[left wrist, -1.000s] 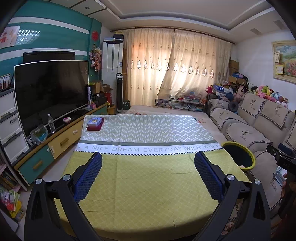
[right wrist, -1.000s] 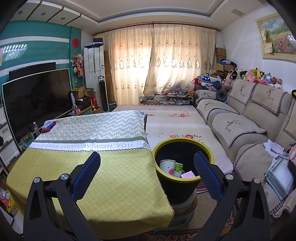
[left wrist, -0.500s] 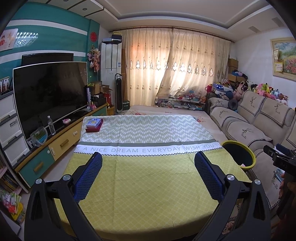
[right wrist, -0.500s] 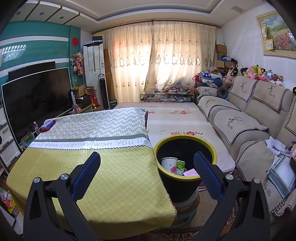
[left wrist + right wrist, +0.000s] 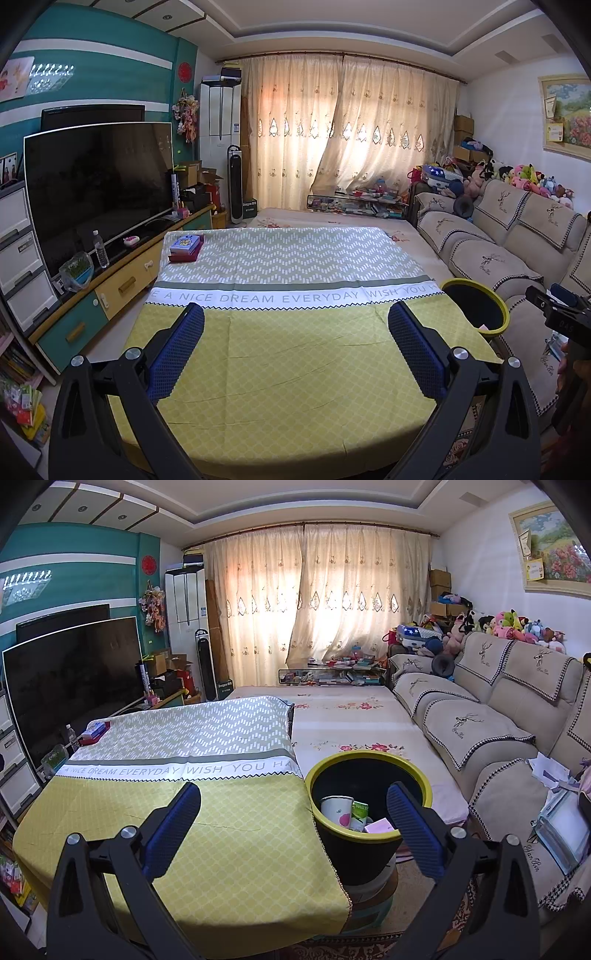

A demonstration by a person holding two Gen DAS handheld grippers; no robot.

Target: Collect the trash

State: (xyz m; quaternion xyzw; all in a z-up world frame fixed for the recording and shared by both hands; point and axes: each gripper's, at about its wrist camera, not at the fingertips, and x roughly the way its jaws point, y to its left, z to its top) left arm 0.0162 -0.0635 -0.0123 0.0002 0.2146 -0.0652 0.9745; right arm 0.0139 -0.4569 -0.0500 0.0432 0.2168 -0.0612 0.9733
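Note:
A black bin with a yellow rim point(image 5: 369, 771) stands at the table's right edge; it also shows in the left wrist view point(image 5: 476, 306). Inside lie a white paper cup point(image 5: 335, 808), a green carton point(image 5: 360, 809) and a pink packet point(image 5: 377, 826). My right gripper point(image 5: 293, 805) is open and empty, held above the table corner and the bin's near side. My left gripper point(image 5: 295, 328) is open and empty above the yellow-green tablecloth point(image 5: 295, 354). The right gripper's body shows at the right edge of the left wrist view point(image 5: 561, 317).
A stack of small boxes point(image 5: 185, 246) sits at the table's far left corner. A TV point(image 5: 99, 184) on a low cabinet point(image 5: 122, 284) runs along the left. A beige sofa point(image 5: 498, 716) runs along the right, with papers point(image 5: 554, 805) on its near seat.
Both grippers have drawn back and risen slightly; the table and bin look a little farther away. Both stay open and empty.

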